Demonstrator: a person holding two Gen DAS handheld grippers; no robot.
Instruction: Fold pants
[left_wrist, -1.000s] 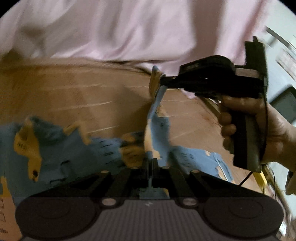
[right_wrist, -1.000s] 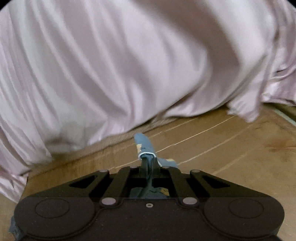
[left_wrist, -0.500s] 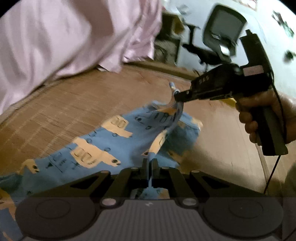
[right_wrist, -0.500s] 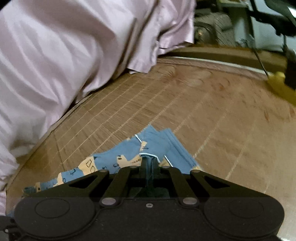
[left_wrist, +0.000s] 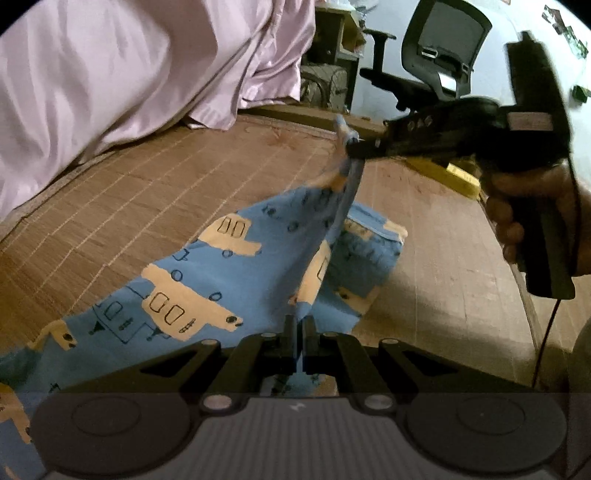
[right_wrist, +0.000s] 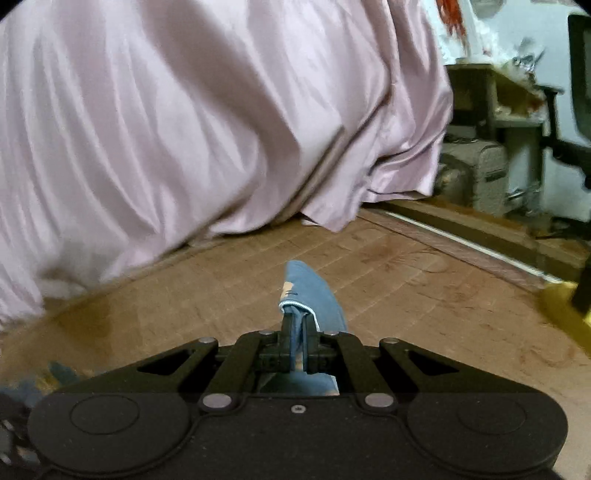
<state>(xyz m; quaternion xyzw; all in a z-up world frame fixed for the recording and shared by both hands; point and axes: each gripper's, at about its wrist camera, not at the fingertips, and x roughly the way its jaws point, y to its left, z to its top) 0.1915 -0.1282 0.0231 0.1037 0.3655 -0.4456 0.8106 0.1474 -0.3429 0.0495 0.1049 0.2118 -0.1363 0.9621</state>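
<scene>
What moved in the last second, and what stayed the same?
The blue pants were swung across the bamboo mat and now lie more spread out, with the pink sheet off to the side. Nothing was grabbed or dropped: the left gripper and right gripper stay shut on the fabric.

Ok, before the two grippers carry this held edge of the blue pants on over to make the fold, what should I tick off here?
1. Left gripper shut on the pants: ok.
2. Right gripper shut on the pants' hemmed edge: ok.
3. Fabric taut between the two grips: ok, a straight ridge runs between them.
4. Rest of the pants lying flat on the bamboo mat: ok in the near part; the far left end is cut off, cannot tell.
5. Mat ahead free for laying down: ok, the pink sheet sits farther back.
6. Edges aligned for a square fold: cannot tell.
</scene>
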